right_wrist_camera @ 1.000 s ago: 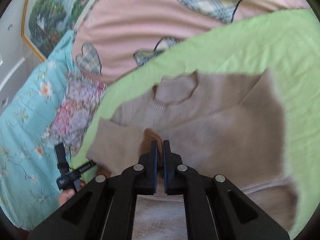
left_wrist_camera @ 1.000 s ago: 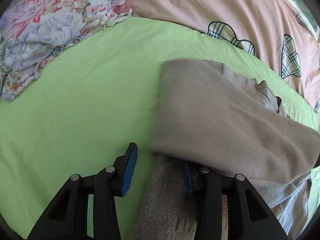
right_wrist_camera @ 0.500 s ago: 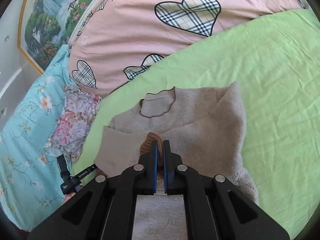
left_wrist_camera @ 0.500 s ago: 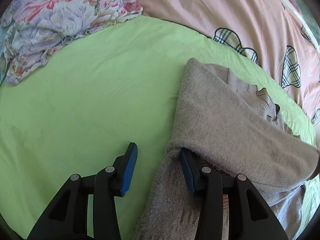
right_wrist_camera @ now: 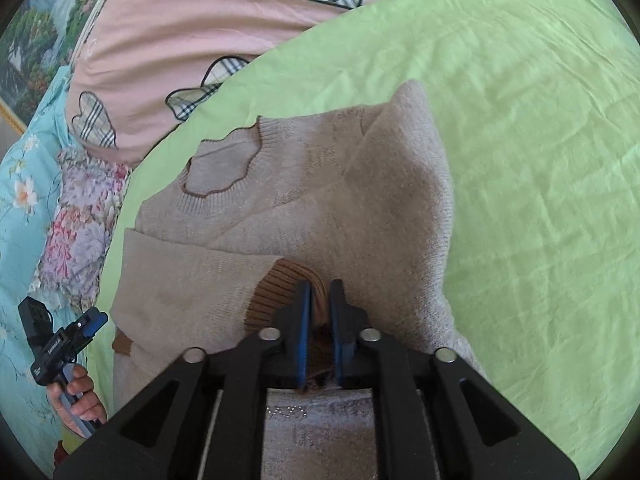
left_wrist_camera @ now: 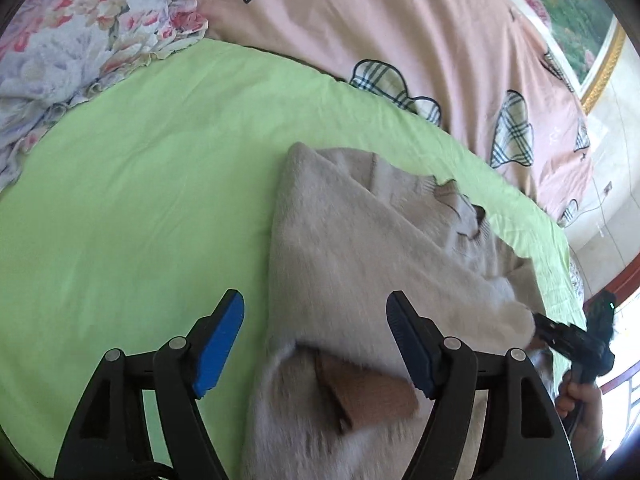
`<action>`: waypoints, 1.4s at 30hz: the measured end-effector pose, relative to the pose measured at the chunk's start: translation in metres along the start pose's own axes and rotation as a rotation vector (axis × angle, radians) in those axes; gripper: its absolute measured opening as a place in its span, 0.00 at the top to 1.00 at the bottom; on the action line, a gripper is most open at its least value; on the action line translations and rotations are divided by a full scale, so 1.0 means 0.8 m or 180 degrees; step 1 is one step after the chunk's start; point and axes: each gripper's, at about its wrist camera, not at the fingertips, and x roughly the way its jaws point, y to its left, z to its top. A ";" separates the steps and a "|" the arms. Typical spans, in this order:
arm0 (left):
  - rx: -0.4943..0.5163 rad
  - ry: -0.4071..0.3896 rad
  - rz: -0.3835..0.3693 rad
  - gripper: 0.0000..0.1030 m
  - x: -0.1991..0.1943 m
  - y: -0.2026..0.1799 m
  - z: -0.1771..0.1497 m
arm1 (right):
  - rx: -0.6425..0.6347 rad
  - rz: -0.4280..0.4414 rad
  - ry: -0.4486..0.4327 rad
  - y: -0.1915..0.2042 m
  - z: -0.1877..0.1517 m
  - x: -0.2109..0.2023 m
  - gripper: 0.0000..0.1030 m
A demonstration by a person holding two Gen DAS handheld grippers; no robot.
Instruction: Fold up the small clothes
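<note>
A small beige knitted sweater (left_wrist_camera: 360, 248) lies on the green sheet (left_wrist_camera: 140, 184), both sleeves folded across its body. My left gripper (left_wrist_camera: 314, 340) is open and empty, just above the left sleeve, whose brown cuff (left_wrist_camera: 368, 396) lies free on the sweater. In the right wrist view the sweater (right_wrist_camera: 312, 184) lies neck away from me. My right gripper (right_wrist_camera: 320, 300) is shut on the brown ribbed cuff (right_wrist_camera: 280, 284) of the right sleeve, low over the sweater's middle. The left gripper (right_wrist_camera: 86, 322) shows at the far left.
A pink quilt with plaid hearts (left_wrist_camera: 400, 28) lies along the far side of the sheet. A floral pillow (left_wrist_camera: 72, 32) lies at the left. The right gripper and hand (left_wrist_camera: 576, 344) show at the right edge. Bare green sheet (right_wrist_camera: 540, 160) spreads right of the sweater.
My left gripper has drawn back off the sleeve, and the cuff now lies free on the sweater. My right gripper has kept the other cuff and carried it lower over the body.
</note>
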 end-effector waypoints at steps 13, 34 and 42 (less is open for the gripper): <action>0.0170 -0.0062 0.0361 0.93 0.061 -0.013 0.024 | -0.0411 0.0192 0.0092 0.024 -0.015 0.004 0.91; 0.0135 -0.0074 0.0541 0.87 -0.019 -0.025 -0.036 | -0.0271 -0.0184 -0.0157 0.031 -0.038 -0.070 0.56; -0.0023 0.0087 0.0374 0.75 -0.080 -0.017 -0.123 | -0.0258 -0.0109 -0.0125 0.041 -0.091 -0.098 0.46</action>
